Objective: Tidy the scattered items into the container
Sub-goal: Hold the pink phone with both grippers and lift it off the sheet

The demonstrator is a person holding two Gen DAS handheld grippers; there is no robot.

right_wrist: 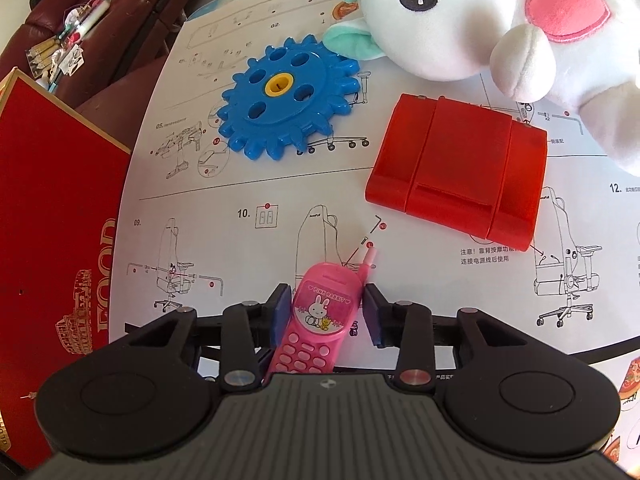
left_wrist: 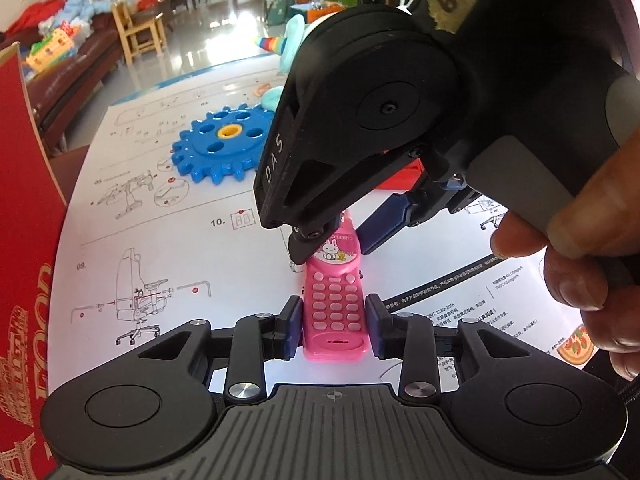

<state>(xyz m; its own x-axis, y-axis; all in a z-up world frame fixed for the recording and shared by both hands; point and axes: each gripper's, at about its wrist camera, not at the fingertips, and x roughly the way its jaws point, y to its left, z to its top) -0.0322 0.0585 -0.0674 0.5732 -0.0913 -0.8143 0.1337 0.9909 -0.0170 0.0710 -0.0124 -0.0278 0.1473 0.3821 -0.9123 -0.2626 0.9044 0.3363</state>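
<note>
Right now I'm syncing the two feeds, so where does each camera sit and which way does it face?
Left wrist: on the left gripper, looking down along the pink toy phone toward the blue gear; the right gripper and a hand show.
Right wrist: on the right gripper, looking down past the phone to the red block and plush unicorn; only its own fingers show.
Both see the phone, gear and red box.

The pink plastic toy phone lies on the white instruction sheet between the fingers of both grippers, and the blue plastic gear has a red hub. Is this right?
Not quite. The blue plastic gear has a yellow hub, as the right wrist view shows. The pink plastic toy phone does lie on the white instruction sheet between both grippers' fingers.
</note>
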